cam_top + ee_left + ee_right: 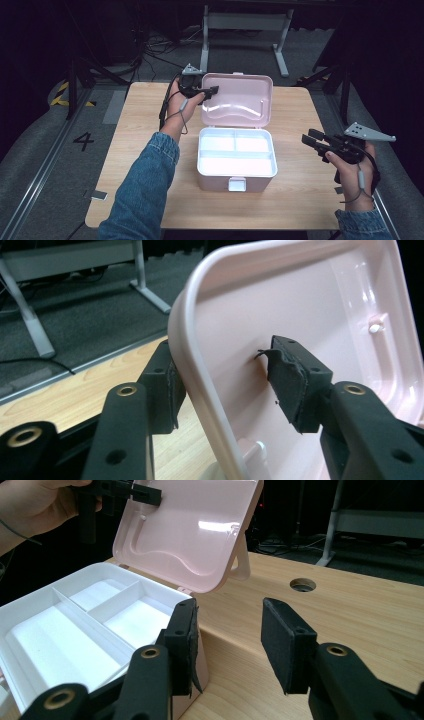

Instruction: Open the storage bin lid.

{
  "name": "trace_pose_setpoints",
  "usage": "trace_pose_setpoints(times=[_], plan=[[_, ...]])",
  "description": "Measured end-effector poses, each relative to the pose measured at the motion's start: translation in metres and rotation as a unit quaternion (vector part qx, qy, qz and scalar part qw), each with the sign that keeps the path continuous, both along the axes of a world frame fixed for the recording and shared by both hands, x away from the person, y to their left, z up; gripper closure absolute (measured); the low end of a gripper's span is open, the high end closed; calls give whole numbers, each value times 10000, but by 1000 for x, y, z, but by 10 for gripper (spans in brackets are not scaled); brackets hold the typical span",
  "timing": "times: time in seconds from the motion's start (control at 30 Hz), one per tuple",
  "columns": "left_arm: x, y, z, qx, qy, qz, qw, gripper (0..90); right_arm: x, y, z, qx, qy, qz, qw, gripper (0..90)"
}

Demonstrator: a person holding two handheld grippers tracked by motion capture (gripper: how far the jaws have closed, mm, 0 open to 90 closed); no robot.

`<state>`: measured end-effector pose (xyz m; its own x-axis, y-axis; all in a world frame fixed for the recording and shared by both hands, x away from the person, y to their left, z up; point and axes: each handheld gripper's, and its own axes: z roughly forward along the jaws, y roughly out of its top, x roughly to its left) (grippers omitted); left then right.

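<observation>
Denim sleeve (145,190) fills the near-left of the high view, forearm reaching fwd to the pink box (237,165) mid-table. Box sits open, approx centre of the wooden table (140,165); white tray inside has three compartments, all bare. Lid (239,100) stands up at the back, a bit past vertical, propped on its hinge.

Handling, as a judgement: thin moulded plastic, prob. light, stiff but w/ some flex in the lid; glossy, so pads could slide. Best hold looks like the lid's rolled rim near a top corner, or the front latch tab (237,184) for the base. Lid will likely swing freely on the hinge, so guide it rather than drop it.

Left gripper (207,93) is at the lid's upper-left corner. In the left gripper view the rim (200,370) runs between the jaws: one pad (167,390) lies against the outside of the rim, the other pad (290,382) stands off the inner face w/ a clear gap. About half open, so not clamping.

Right gripper (311,140) hovers off to the box's right, above the table, jaws wide apart, nothing between them, touching nothing.
</observation>
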<state>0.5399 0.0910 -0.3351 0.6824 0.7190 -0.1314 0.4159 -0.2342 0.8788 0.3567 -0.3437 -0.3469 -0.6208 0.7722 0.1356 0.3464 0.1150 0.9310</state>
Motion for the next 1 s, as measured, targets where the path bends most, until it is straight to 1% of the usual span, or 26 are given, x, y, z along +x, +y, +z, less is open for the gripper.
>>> trace_pose_setpoints(times=[0.07,0.2,0.23,0.37,0.43,0.5,0.53,0.6,0.63,0.67,0.73,0.8,0.87,0.9,1.0], plan=[[2,0,-3,67,58,17,10000,484,1,0,-2,-9,44,-7,10000,585],[5,0,-7,92,123,26,9999,481,3,0,-5,-5,118,5,9999,584],[6,0,-8,52,164,35,9998,486,4,1,-6,-4,121,16,9999,584],[9,2,-11,52,191,56,9998,495,5,0,-7,-30,146,-7,9999,585],[9,2,-13,48,263,67,9996,494,5,0,-8,-27,172,5,9998,586],[10,2,-14,29,272,56,9996,496,6,0,-9,-38,187,15,9998,586],[11,2,-15,-1,277,50,9996,499,6,1,-9,-57,190,23,9998,586],[11,4,-17,-84,404,50,9991,504,6,1,-9,-54,187,33,9998,586],[12,4,-20,-135,418,26,9990,508,7,1,-10,-55,197,53,9998,586],[12,4,-20,-135,418,26,9990,508,7,1,-10,-55,197,53,9998,586],[12,5,-23,-136,501,50,9986,508,7,2,-11,-67,202,68,9998,585],[13,5,-24,-122,488,53,9987,507,7,2,-11,-68,207,72,9997,585],[13,4,-27,-106,532,55,9985,503,7,2,-11,-68,221,78,9997,585],[14,5,-27,-47,530,57,9986,502,7,2,-11,-64,211,80,9997,586],[14,4,-29,-60,582,97,9982,497,7,2,-11,-65,211,76,9997,586]])
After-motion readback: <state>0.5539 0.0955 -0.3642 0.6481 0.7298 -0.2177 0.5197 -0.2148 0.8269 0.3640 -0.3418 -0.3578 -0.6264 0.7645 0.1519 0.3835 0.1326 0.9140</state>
